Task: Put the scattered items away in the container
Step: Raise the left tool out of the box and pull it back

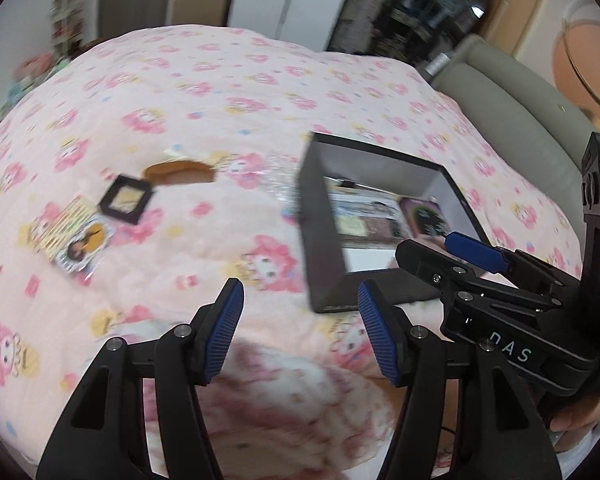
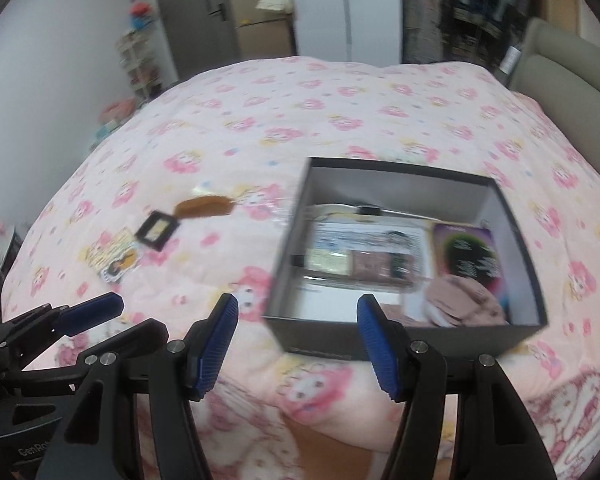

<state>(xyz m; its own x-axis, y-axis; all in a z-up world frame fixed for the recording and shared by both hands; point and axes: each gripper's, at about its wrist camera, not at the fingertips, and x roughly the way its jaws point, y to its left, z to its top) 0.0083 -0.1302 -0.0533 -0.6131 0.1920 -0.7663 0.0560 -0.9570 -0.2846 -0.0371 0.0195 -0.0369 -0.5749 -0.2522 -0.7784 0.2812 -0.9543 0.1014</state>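
Both your grippers, left gripper (image 1: pixel 300 330) and right gripper (image 2: pixel 298 340), hang open and empty over the pink floral quilt (image 2: pixel 340 120). Leftovers sit mid-bed, left of the black cardboard box (image 2: pixel 404 340): brown wooden comb (image 1: pixel 180 172), small black square frame (image 1: pixel 126 199), flat printed card (image 1: pixel 74 240). All look light; the card's thin, so pinch an edge. Nothing blocks the way.

The black box (image 2: pixel 404 334) stands open-topped on the bed (image 2: pixel 340 120), its walls the only tall barrier. Left of the box, bare quilt gives free passage up to the brown comb (image 2: pixel 204 206), the small black frame (image 2: pixel 157 230) and a card (image 2: pixel 114 262). Beyond the box, the quilt lies unobstructed.
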